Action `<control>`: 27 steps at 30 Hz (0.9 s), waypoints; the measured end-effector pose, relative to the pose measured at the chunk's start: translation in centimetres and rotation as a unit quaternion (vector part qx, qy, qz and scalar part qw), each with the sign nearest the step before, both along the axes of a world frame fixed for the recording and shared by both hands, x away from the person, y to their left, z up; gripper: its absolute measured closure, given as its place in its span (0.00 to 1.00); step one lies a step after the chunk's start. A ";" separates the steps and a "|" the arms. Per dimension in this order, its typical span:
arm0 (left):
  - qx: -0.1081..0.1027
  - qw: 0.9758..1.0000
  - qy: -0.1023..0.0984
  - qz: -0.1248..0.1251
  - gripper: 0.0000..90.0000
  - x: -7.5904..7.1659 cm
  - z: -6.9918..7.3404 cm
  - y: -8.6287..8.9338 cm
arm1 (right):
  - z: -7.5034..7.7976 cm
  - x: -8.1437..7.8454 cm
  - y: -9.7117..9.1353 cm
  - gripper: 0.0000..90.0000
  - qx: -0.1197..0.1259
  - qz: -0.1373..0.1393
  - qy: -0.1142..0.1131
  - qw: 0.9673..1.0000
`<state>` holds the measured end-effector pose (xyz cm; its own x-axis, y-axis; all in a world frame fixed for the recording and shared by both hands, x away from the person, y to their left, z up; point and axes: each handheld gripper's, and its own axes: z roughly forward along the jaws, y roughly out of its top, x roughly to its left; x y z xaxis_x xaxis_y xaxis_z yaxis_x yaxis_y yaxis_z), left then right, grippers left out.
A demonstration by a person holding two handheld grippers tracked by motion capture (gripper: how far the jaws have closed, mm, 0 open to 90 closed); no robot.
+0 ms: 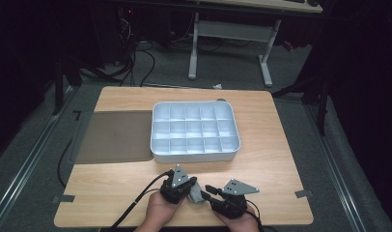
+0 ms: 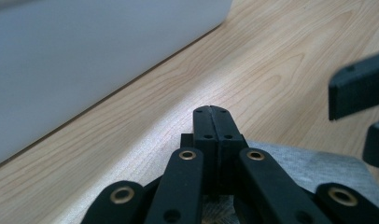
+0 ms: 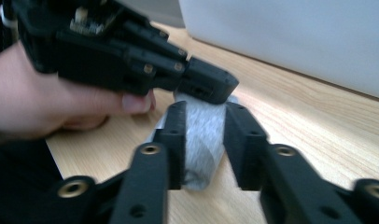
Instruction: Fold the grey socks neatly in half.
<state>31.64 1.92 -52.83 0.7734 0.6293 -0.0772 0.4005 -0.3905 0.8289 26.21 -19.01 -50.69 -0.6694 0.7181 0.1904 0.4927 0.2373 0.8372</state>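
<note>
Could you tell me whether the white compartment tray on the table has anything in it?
Empty, as far as the high view shows: every compartment of the white tray looks bare, pale plastic with dividers, though small items would be hard to make out.

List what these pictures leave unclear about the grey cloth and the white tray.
- Grey cloth: in the right gripper view the right gripper covers its sides and the left gripper its far end, so its shape stays unclear; blur hides whether the pads press it.
- In the high view it is too small.
- White compartment tray: its wall is blurred and cut off in both gripper views.
</note>
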 end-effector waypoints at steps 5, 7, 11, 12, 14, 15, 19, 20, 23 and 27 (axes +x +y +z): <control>-0.006 1.000 0.001 0.002 1.00 0.0 -0.1 0.1 | -0.3 1.2 1.1 0.55 0.011 -0.012 0.049 0.999; -0.007 1.000 0.002 0.002 1.00 0.0 -0.1 0.2 | -0.9 1.6 1.6 0.52 -0.004 -0.017 0.066 0.998; -0.013 1.000 0.003 0.006 0.97 0.0 0.0 0.6 | -2.0 1.8 2.2 0.51 -0.017 -0.017 0.095 0.995; -0.014 1.000 0.003 0.007 0.97 0.0 0.0 0.8 | -2.0 1.8 2.2 0.51 -0.017 -0.017 0.095 0.995; -0.022 1.000 0.004 0.012 0.92 -0.1 0.4 1.4 | -2.1 1.8 2.2 0.51 -0.018 -0.014 0.095 0.995; -0.024 1.000 0.003 0.014 0.92 -0.2 0.6 1.7 | -2.1 1.8 2.2 0.51 -0.018 -0.014 0.095 0.995; -0.028 0.999 0.007 0.016 0.89 -1.1 1.2 3.6 | -2.2 1.8 2.3 0.52 -0.015 -0.009 0.097 0.995; -0.029 0.999 0.009 0.016 0.88 -1.2 1.2 3.9 | -2.2 1.8 2.3 0.53 -0.015 -0.007 0.096 0.995; -0.037 0.999 0.011 0.020 0.87 -1.8 1.4 4.8 | -2.2 1.8 2.3 0.54 -0.014 -0.004 0.096 0.995; -0.054 0.998 0.006 0.023 0.86 -2.7 1.9 5.7 | -2.2 1.7 2.4 0.57 -0.015 0.001 0.094 0.995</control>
<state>28.97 7.67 -50.94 0.7421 0.6521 -0.1551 0.4257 -0.2798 0.8605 27.88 -16.56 -52.87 -0.6250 0.7245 0.2907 0.6394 0.2615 0.7230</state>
